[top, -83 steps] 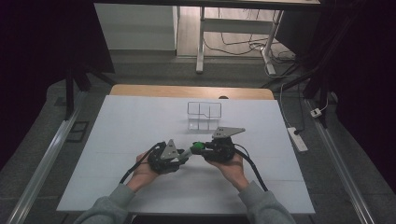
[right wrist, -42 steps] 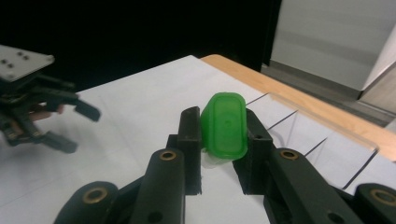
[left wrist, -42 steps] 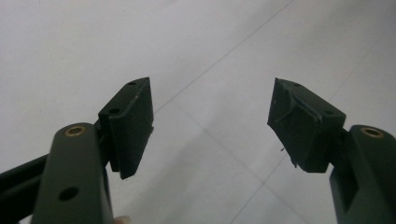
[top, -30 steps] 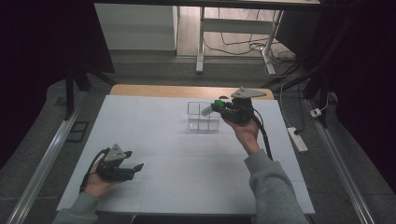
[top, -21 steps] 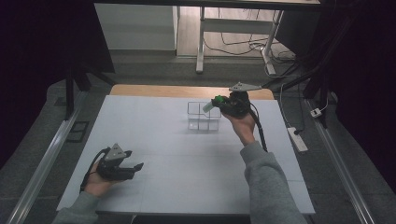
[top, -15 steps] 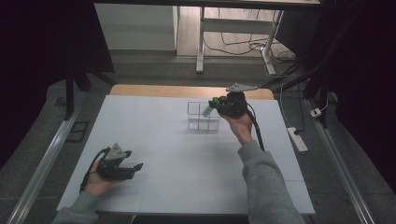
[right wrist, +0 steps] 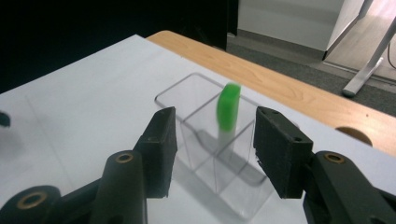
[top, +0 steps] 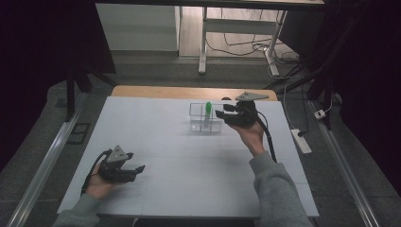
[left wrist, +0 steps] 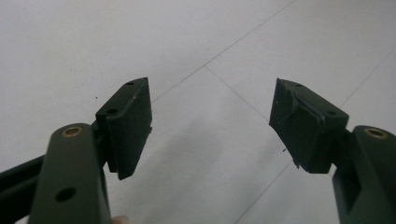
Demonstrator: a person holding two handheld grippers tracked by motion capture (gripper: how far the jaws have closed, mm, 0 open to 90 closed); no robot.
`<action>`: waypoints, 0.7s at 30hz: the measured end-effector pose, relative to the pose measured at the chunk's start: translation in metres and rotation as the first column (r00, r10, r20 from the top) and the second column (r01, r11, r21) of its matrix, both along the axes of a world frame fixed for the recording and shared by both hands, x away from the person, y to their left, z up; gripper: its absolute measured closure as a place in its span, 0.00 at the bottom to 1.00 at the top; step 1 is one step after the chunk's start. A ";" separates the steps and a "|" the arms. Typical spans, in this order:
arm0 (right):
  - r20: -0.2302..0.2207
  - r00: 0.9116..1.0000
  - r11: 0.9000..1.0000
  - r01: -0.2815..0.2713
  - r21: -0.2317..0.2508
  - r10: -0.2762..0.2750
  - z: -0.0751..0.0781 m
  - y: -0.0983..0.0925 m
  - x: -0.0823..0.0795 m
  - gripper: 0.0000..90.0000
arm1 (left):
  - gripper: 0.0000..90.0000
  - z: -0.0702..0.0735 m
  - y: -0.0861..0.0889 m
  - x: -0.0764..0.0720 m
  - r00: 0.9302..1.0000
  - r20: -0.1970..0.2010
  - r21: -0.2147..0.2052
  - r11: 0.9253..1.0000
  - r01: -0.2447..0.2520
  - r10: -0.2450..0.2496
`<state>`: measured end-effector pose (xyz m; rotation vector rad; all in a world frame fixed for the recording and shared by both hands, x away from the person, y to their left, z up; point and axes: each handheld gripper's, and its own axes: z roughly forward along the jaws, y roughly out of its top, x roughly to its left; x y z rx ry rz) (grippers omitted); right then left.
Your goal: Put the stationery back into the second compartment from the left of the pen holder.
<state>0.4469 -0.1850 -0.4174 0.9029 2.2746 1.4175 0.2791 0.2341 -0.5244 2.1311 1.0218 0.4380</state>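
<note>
A clear plastic box (top: pixel 201 124) with compartments stands at the table's far middle. A tube with a green cap (top: pixel 208 108) stands upright in it, slightly tilted. My right gripper (top: pixel 221 114) hovers just right of the box, open, its jaws apart from the tube. In the right gripper view the green cap (right wrist: pixel 229 106) shows between and beyond the open right gripper (right wrist: pixel 214 140), with the box (right wrist: pixel 187 93) below it. My left gripper (top: pixel 137 169) rests at the front left of the table, open and empty. The left gripper (left wrist: pixel 210 121) looks down on bare white tabletop.
The white table (top: pixel 165 142) has a wooden strip (top: pixel 156 91) along its far edge. A power strip (top: pixel 301 141) lies on the floor to the right. Desk legs (top: pixel 203 42) and cables stand beyond the table.
Both grippers began together mid-table with the green-capped tube. The right one carried it to the box and let go; the tube now stands inside. The left hand withdrew to the front left.
</note>
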 end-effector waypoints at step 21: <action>-0.041 0.998 0.995 -0.056 -0.084 0.053 -0.050 -0.068 -0.094 0.49 | 0.33 0.001 -0.002 0.002 1.000 -0.007 -0.017 1.000 0.006 -0.006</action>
